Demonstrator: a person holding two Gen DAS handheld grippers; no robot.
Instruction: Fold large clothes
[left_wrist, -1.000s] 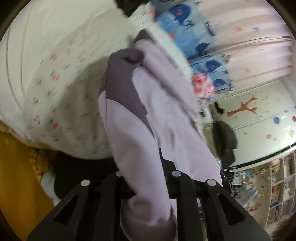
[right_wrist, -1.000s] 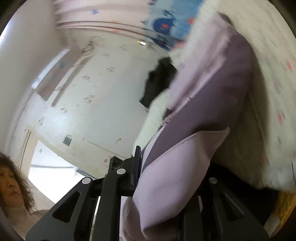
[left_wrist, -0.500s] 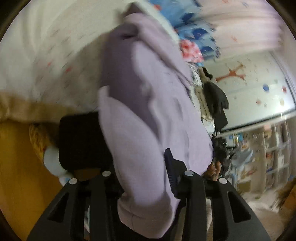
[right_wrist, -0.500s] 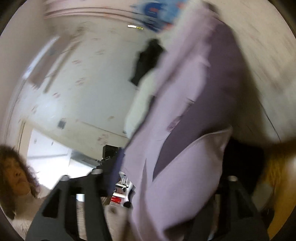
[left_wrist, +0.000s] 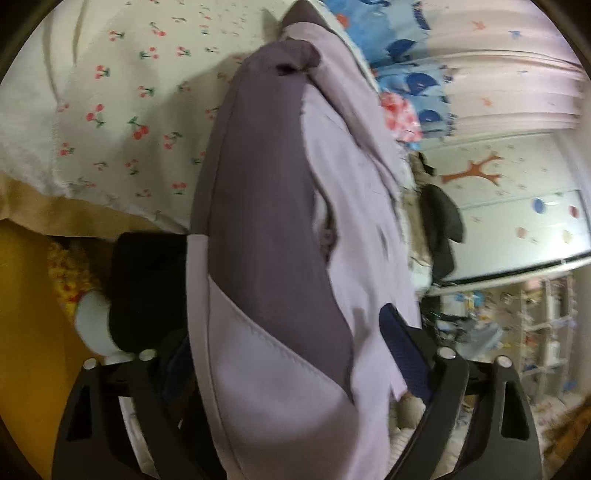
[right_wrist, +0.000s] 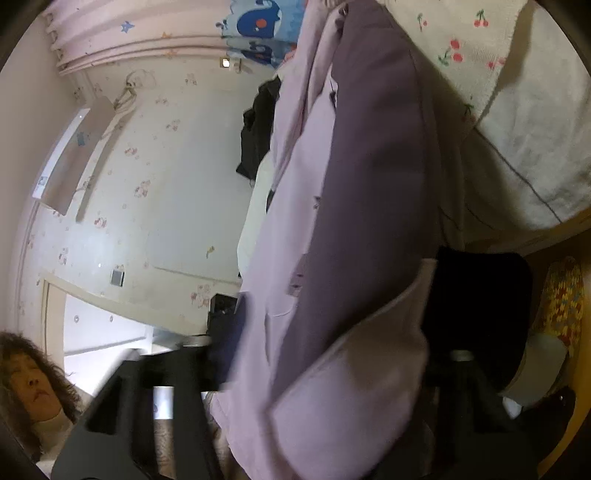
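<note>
A large lilac garment with dark purple panels (left_wrist: 280, 229) lies bunched along the edge of a bed with a cherry-print cover (left_wrist: 122, 110). My left gripper (left_wrist: 291, 354) is open, its fingers spread wide on either side of the garment's near end. In the right wrist view the same garment (right_wrist: 354, 221) runs between the fingers of my right gripper (right_wrist: 332, 354), which is also open and spread around the cloth. The lower end of the garment hides the inner faces of the fingers.
The bed's cherry-print cover (right_wrist: 517, 92) fills one side. A black bag (left_wrist: 147, 288) and a yellow knitted item (left_wrist: 70, 273) sit below the bed edge. A dark coat (left_wrist: 441, 229) hangs by a decorated wall. A person (right_wrist: 29, 380) is nearby.
Both grippers have opened: their fingers were shut on the garment a second ago and now stand wide apart. The garment has settled lower against the bed edge.
</note>
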